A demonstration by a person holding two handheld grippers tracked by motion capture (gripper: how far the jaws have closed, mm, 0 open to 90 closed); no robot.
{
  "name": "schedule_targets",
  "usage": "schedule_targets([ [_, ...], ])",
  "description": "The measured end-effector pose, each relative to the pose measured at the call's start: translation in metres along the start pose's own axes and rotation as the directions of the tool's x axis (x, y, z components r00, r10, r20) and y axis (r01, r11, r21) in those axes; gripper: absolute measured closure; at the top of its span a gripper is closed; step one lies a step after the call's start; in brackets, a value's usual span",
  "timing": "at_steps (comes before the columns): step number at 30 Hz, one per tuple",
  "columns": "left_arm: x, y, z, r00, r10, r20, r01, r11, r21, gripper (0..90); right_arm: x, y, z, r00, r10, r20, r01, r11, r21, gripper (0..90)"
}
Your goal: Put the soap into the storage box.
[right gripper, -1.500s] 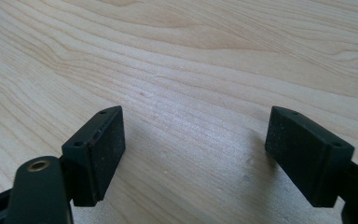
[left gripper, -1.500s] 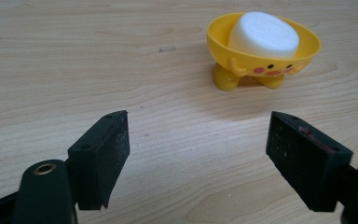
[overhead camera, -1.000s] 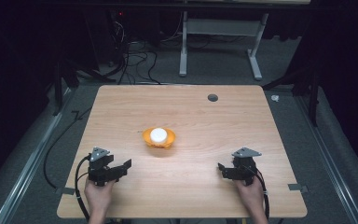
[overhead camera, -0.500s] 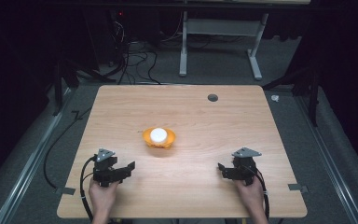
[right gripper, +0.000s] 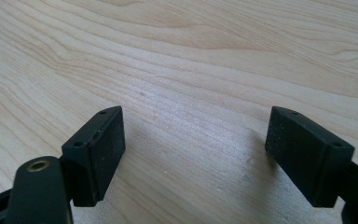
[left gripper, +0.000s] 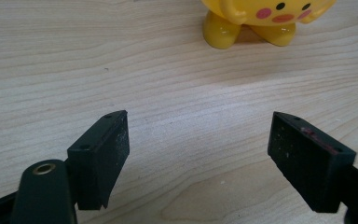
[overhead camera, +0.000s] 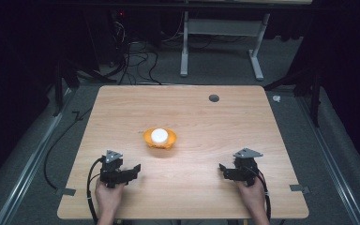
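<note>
Along the near edge of the pale wood-grain table, two matte black two-jaw grippers sit low over the surface, each in a person's hand and each topped with a grey three-cornered plate. The left gripper, near the near-left corner, has its jaws spread wide and holds nothing; in the left gripper view its blocky, flat-faced fingers show a faintly speckled, rubbery texture, with bare wood between them. The right gripper, near the near-right corner, is likewise released, and its square-cut fingers frame only wavy, light-toned grain. A black cable trails from each gripper back toward the near edge. Farther in, around the middle of the surface and a little left of centre, stands the glossy orange-yellow plastic toy figure, rounded, with a white round top seen from above. In the left gripper view the toy figure shows stubby feet, pink cheeks and small black eyes; it stands ahead of the left gripper and to its right, well apart from the jaws. Near the far right corner a small dark round grommet hole is set into the wood.
</note>
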State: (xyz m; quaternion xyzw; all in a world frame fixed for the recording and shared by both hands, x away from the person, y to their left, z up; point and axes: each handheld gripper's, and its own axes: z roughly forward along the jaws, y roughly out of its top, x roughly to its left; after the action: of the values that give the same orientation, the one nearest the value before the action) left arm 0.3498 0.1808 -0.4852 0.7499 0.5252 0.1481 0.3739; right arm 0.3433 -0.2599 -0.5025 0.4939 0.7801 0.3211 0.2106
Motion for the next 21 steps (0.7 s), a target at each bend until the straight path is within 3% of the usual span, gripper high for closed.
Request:
schedule_targets([
  [13, -0.006, -0.005, 0.012, 0.9998, 0.018, -0.004, -0.018, 0.9997, 0.018, 21.2, 0.000, 0.000, 0.000, 1.0000, 0.000, 0.000, 0.000, 1.000, 0.000, 20.8],
  [21, -0.010, -0.007, 0.018, 0.9981, 0.051, -0.036, -0.050, 0.9986, 0.018, 21.0, 0.000, 0.000, 0.000, 1.0000, 0.001, 0.000, -0.001, 1.000, 0.000, 20.9],
])
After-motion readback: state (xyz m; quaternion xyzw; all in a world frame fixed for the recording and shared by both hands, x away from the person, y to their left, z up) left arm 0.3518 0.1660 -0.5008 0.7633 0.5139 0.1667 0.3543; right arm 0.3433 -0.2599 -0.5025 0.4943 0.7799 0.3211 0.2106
